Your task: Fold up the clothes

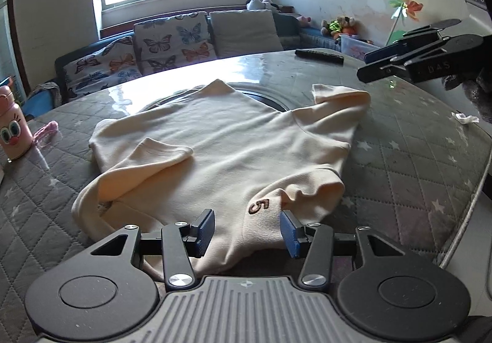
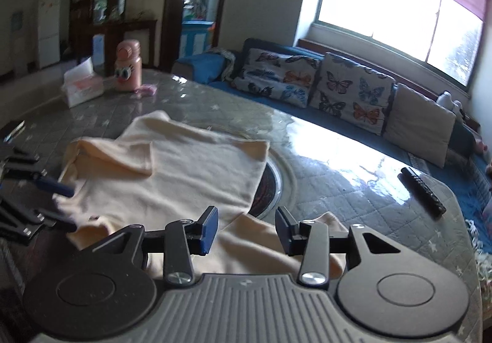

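Quilted surface [image 1: 399,164] carried a cream sweater [image 1: 221,140] (partly folded) ahead of the left gripper [image 1: 247,230] and right gripper [image 2: 246,230], both open.

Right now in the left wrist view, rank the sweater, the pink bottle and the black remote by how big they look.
1. Cream sweater, by far the largest.
2. Pink bottle, partly cut off at the frame edge.
3. Black remote, though it lies farthest away, so its true size against the bottle is unsure.

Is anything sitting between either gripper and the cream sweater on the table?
Nothing visible does. The left gripper is open right over the cream sweater at its near edge, and the right gripper is open over one sleeve. No other object lies between.
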A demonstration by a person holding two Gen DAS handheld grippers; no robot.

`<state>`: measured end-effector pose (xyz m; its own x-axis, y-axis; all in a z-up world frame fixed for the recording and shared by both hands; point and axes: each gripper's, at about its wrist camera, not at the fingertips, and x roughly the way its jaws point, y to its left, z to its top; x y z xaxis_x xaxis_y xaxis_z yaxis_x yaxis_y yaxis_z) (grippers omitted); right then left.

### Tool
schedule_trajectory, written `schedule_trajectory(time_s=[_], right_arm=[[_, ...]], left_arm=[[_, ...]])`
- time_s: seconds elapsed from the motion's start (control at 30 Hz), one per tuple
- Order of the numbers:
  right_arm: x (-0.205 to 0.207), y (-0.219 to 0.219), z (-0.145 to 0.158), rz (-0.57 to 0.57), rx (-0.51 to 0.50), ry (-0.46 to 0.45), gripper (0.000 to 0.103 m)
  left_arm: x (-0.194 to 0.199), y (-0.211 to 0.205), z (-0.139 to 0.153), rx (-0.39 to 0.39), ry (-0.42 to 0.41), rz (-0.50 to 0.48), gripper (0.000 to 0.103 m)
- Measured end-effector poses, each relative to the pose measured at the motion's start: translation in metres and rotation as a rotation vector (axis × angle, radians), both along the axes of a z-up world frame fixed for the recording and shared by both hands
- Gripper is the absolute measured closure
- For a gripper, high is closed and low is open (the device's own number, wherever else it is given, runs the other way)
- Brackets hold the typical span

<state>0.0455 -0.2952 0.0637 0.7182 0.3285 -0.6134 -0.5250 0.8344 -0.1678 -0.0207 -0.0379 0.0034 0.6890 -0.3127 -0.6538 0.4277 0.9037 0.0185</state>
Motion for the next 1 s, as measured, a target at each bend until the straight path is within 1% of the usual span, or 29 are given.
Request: schedule_trajectory(time_s=[0.07,0.13,0.3,0.43,0.5,0.53,0.57,0.6,0.63,0.67,0.7,0.73,0.77,0.8,0.9,1.0], right_arm=[[-0.006,0.005,-0.002,0.022,-0.020,0.007,0.062],[-0.011,0.010,-0.007,0.043,-0.010,0.042,0.062],[-0.023,0.037,-0.038,0.125,-0.003,0.132,0.062],[-0.026,0.057,-0.055,0.173,-0.004,0.156,0.062],[-0.025,0.064,-0.062,0.187,-0.002,0.163,0.062],[-0.025,0.066,-0.066,0.190,-0.006,0.166,0.063],[-0.025,0.068,-0.070,0.190,-0.009,0.169,0.063],[-0.025,0.069,-0.074,0.190,-0.013,0.171,0.064],[-0.025,0.070,-0.077,0.191,-0.015,0.172,0.067],[-0.026,0.069,-0.076,0.190,-0.016,0.170,0.074],[-0.027,0.068,-0.076,0.190,-0.017,0.167,0.077],[-0.029,0.066,-0.075,0.189,-0.017,0.164,0.083],[-0.030,0.065,-0.075,0.189,-0.018,0.162,0.092],[-0.031,0.064,-0.074,0.189,-0.018,0.159,0.095],[-0.036,0.061,-0.072,0.193,-0.022,0.152,0.097],[-0.046,0.060,-0.069,0.228,-0.042,0.169,0.098]], left_arm=[[0.000,-0.001,-0.002,0.002,0.004,-0.007,0.053],[-0.001,-0.002,-0.004,0.002,0.006,-0.014,0.053],[-0.005,-0.004,-0.006,0.014,0.007,-0.025,0.053],[-0.005,-0.005,-0.010,0.028,0.011,-0.029,0.054],[-0.004,-0.006,-0.012,0.036,0.011,-0.032,0.061],[-0.004,-0.007,-0.013,0.040,0.011,-0.035,0.062],[-0.004,-0.008,-0.014,0.046,0.006,-0.040,0.065],[-0.005,-0.009,-0.014,0.051,0.002,-0.045,0.071],[-0.005,-0.010,-0.015,0.056,-0.003,-0.050,0.074],[-0.005,-0.009,-0.015,0.062,-0.005,-0.053,0.081],[-0.005,-0.009,-0.016,0.068,-0.007,-0.055,0.084],[-0.005,-0.008,-0.016,0.069,-0.007,-0.057,0.086],[-0.007,-0.007,-0.015,0.067,-0.010,-0.065,0.087],[-0.009,-0.006,-0.013,0.062,-0.012,-0.075,0.088],[-0.016,-0.003,-0.007,0.050,-0.013,-0.111,0.088],[-0.024,0.000,-0.008,0.053,0.014,-0.153,0.088]])
